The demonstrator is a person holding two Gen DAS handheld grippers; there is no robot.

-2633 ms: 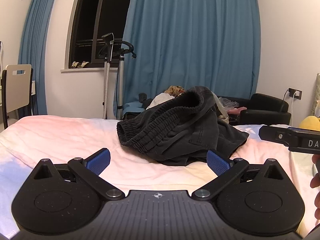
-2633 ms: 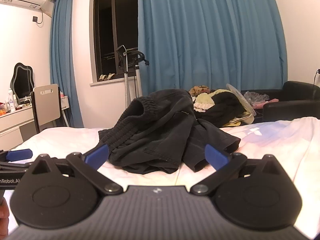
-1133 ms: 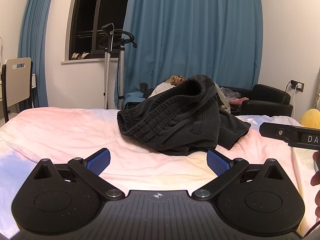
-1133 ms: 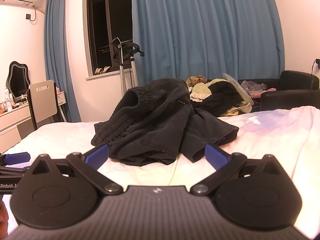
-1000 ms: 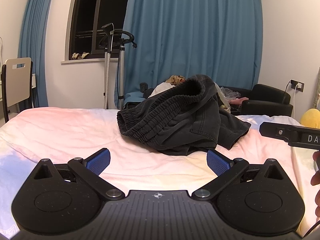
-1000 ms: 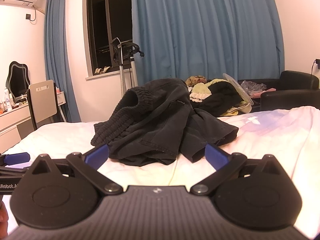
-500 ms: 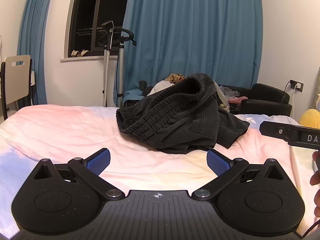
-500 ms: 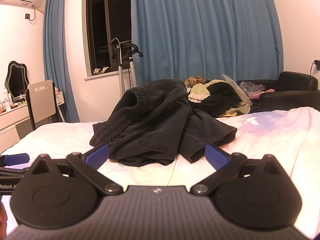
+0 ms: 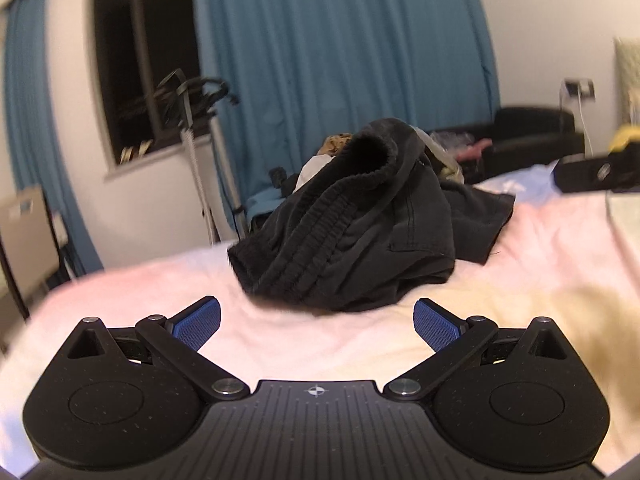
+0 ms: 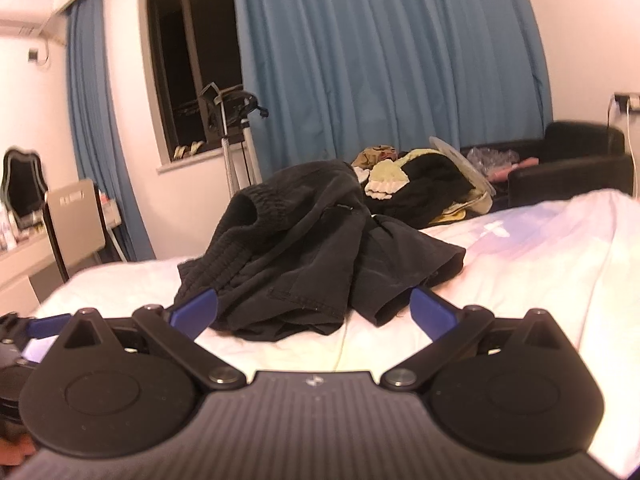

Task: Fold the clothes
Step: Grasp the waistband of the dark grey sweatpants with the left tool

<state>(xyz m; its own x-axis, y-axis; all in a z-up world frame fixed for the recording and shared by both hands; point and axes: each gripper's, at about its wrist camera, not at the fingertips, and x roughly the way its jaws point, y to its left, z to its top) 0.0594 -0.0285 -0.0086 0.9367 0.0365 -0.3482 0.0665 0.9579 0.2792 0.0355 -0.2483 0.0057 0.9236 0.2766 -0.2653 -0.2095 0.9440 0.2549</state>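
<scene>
A crumpled pair of black shorts [image 9: 360, 232] with a ribbed elastic waistband lies heaped on the pale bed sheet [image 9: 320, 344]; it also shows in the right wrist view [image 10: 304, 256]. My left gripper [image 9: 318, 322] is open and empty, low over the sheet just short of the waistband end. My right gripper [image 10: 314, 312] is open and empty, with its blue fingertips at the near hem of the shorts. The right gripper's body shows at the right edge of the left view [image 9: 596, 174].
A pile of other clothes [image 10: 420, 188] lies behind the bed. A black armchair [image 10: 572, 160] stands at the right, a garment steamer stand [image 10: 228, 136] by the window, a chair [image 10: 76, 216] and a mirror [image 10: 20, 184] at the left. Blue curtains [image 10: 380, 60] hang behind.
Both grippers have moved forward and tilted; the shorts now look larger and closer. The views are slightly blurred from motion. Both jaws stay open.
</scene>
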